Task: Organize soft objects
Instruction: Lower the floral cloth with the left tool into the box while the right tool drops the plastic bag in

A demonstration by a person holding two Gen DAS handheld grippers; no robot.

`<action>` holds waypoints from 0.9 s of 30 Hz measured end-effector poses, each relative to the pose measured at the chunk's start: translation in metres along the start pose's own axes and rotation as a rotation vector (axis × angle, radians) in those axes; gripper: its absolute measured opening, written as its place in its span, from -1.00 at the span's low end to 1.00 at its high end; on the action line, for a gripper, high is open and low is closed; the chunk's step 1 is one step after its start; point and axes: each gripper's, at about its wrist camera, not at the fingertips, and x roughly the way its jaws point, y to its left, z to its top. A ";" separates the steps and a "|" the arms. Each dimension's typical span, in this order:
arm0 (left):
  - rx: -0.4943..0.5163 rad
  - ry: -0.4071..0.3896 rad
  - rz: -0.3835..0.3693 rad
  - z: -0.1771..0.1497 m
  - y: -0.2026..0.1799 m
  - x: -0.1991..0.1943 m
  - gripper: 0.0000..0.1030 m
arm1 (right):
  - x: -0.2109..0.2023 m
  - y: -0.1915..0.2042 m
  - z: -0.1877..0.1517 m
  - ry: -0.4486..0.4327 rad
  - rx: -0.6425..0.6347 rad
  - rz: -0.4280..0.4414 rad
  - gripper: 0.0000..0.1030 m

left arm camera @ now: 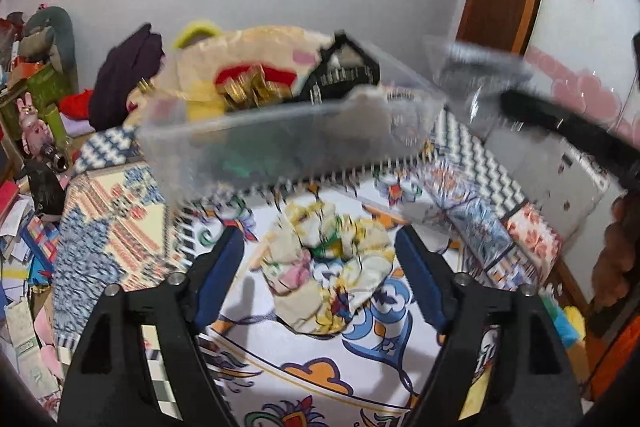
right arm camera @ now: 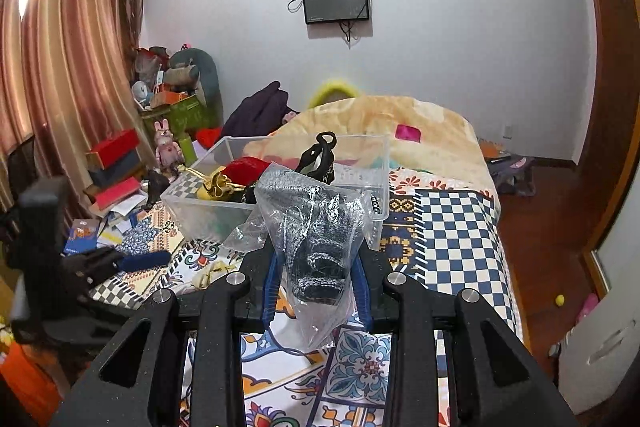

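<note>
My right gripper [right arm camera: 316, 271] is shut on a clear plastic bag holding a grey and black knit item [right arm camera: 316, 227], held above the bed just before the clear plastic bin [right arm camera: 376, 163]. The bin holds a red item, a yellow item and a black strappy item. My left gripper [left arm camera: 320, 259] is open and empty above a crumpled floral cloth [left arm camera: 328, 267] lying on the bed. The bin [left arm camera: 256, 135] is beyond it, blurred. The right gripper with its bag [left arm camera: 480, 83] shows at upper right of the left wrist view.
A patterned bedspread [right arm camera: 452, 223] covers the bed, with a cream quilt [right arm camera: 400, 119] behind the bin. Boxes, papers and toys [right arm camera: 116, 163] clutter the left side. A wooden floor [right arm camera: 548, 227] lies to the right.
</note>
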 end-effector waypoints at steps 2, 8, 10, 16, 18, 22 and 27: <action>-0.001 0.037 0.007 -0.003 -0.002 0.013 0.66 | 0.000 -0.001 -0.001 0.001 0.004 -0.001 -0.45; 0.007 0.065 0.018 -0.010 -0.007 0.032 0.59 | 0.002 -0.005 -0.002 0.004 0.015 -0.007 -0.45; 0.027 0.058 0.013 -0.011 -0.011 0.033 0.25 | 0.003 -0.005 -0.001 0.003 0.020 -0.006 -0.45; -0.013 0.042 0.001 -0.005 -0.001 0.031 -0.69 | 0.003 -0.007 0.001 -0.005 0.018 -0.009 -0.45; -0.018 0.010 0.014 -0.003 0.003 0.021 -0.72 | 0.005 -0.008 0.004 -0.012 0.017 -0.007 -0.45; -0.005 -0.059 0.028 0.006 0.005 -0.006 -0.72 | 0.009 -0.006 0.013 -0.028 0.014 0.000 -0.45; -0.004 -0.164 0.049 0.028 0.013 -0.039 -0.72 | 0.016 -0.001 0.027 -0.057 -0.004 0.002 -0.45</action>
